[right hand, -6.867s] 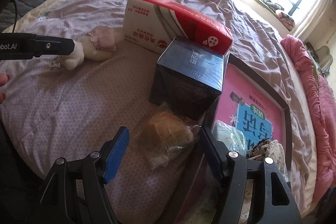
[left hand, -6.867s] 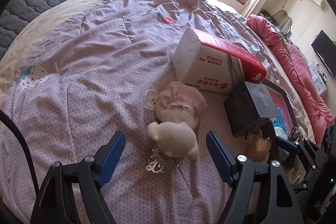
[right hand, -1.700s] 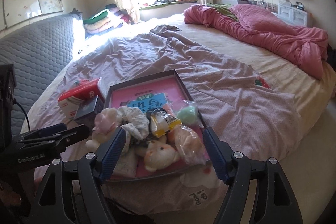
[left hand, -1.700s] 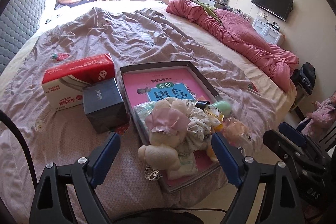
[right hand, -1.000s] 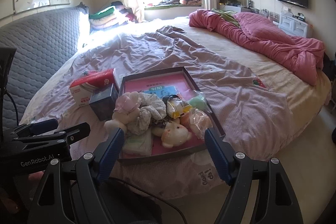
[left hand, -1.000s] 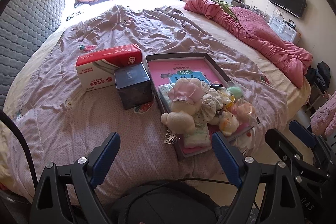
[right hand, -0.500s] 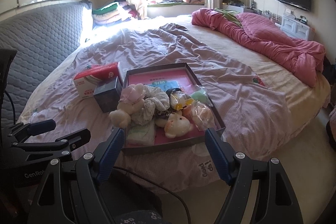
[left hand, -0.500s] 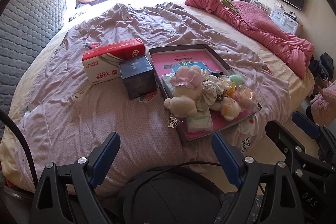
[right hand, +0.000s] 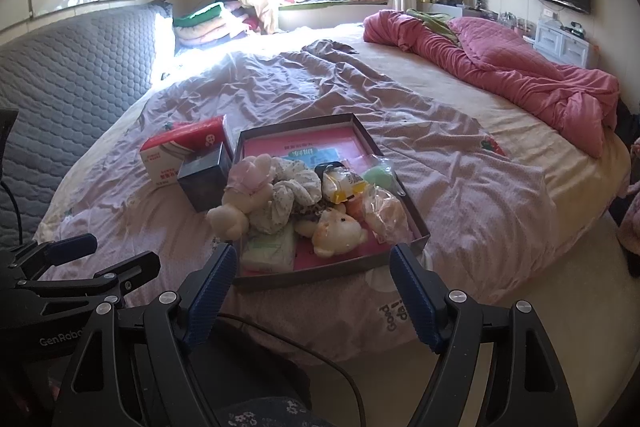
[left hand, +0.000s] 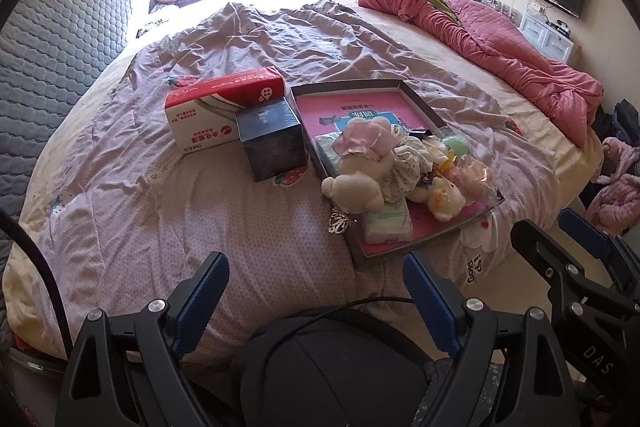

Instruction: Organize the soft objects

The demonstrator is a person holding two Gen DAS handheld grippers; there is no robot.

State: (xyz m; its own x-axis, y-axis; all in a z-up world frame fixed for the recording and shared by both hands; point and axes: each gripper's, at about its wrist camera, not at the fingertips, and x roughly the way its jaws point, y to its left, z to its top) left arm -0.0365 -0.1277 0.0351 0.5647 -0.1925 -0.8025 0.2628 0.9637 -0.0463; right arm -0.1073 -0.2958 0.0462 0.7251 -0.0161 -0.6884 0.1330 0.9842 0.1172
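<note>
Both claws gape wide and hold nothing — the left claw (left hand: 316,291) and right claw (right hand: 310,281) hang off the bed's (left hand: 200,211) near edge. The soft toys (right hand: 288,203) lie heaped in the tray (right hand: 416,217) on the bed.

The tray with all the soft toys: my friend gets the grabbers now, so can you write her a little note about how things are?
Left gripper: open, empty, held back from the bed.
Right gripper: open, empty, just short of the tray.
Tray: on the purple quilt, piled with the white plush in a pink bonnet, a small plush, a floral cloth, tissue packs and wrapped items.
Done: soft things look gathered in the tray.
Left: the white plush hangs over the tray's edge; the tissue box and dark box stand outside.
</note>
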